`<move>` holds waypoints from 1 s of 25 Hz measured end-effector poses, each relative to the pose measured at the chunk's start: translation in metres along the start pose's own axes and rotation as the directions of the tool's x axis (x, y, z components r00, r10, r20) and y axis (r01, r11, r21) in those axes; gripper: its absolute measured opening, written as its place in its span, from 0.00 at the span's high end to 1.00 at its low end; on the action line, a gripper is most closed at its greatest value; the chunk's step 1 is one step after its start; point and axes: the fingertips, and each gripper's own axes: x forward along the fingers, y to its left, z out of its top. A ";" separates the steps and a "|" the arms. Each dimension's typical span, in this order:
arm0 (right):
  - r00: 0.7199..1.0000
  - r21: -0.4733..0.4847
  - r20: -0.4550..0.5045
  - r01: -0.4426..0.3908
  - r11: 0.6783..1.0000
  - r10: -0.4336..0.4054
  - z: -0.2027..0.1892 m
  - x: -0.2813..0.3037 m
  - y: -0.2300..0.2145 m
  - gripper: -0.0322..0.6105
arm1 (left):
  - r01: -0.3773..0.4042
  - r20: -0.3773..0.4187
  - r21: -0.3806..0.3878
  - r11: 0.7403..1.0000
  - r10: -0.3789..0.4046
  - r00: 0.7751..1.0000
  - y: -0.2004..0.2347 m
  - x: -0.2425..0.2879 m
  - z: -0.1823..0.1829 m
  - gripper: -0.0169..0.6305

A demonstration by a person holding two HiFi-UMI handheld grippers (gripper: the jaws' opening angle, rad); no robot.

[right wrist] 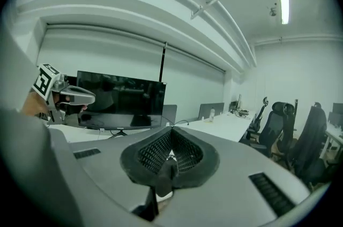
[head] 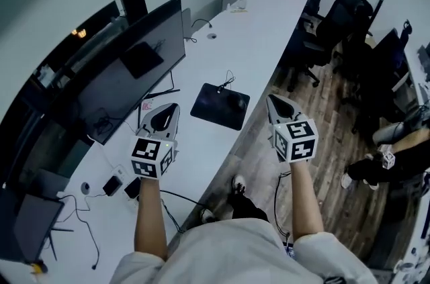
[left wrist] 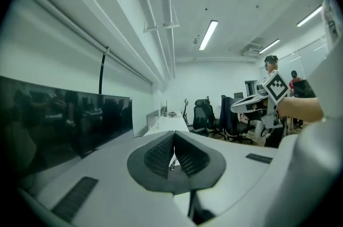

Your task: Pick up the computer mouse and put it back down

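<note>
Well above the long white desk (head: 259,41), both grippers are held level and apart, one at each side of the middle of the head view. The left gripper (head: 166,116) sits left of center, seen over the desk top, and its own view shows its jaws pressed together with nothing between them. The right gripper (head: 279,105) sits right of center, seen over the wooden floor (head: 269,162) just past the desk edge; its own view likewise shows the two ribbed pads (right wrist: 185,153) meeting, with nothing caught in them. The computer mouse (head: 236,101) lies on a black mouse pad (head: 213,109) in the center of the head view, between the two grippers in the picture and touched by neither. A thin cable (head: 228,80) runs from the pad toward the upper part of the frame. At the left a wide dark monitor (head: 127,74) stands on the desk, and a few small dark things and cords lie on the desk in the lower left corner. Black office chairs (head: 336,21) stand in the upper right. From the left gripper view the right gripper appears at the right edge, and from the right gripper view the left gripper appears at the left edge, in front of the monitor.
</note>
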 end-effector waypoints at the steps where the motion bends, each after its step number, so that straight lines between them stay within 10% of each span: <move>1: 1.000 -0.014 0.012 0.002 1.000 -0.002 0.006 -0.011 0.004 0.93 | 0.002 0.013 0.004 1.000 -0.002 1.000 -0.002 -0.007 0.005 0.95; 25: 0.991 -0.113 0.101 -0.078 0.990 0.090 0.043 -0.094 0.075 0.93 | 0.007 0.104 0.080 0.997 -0.015 0.994 -0.048 -0.073 0.044 0.95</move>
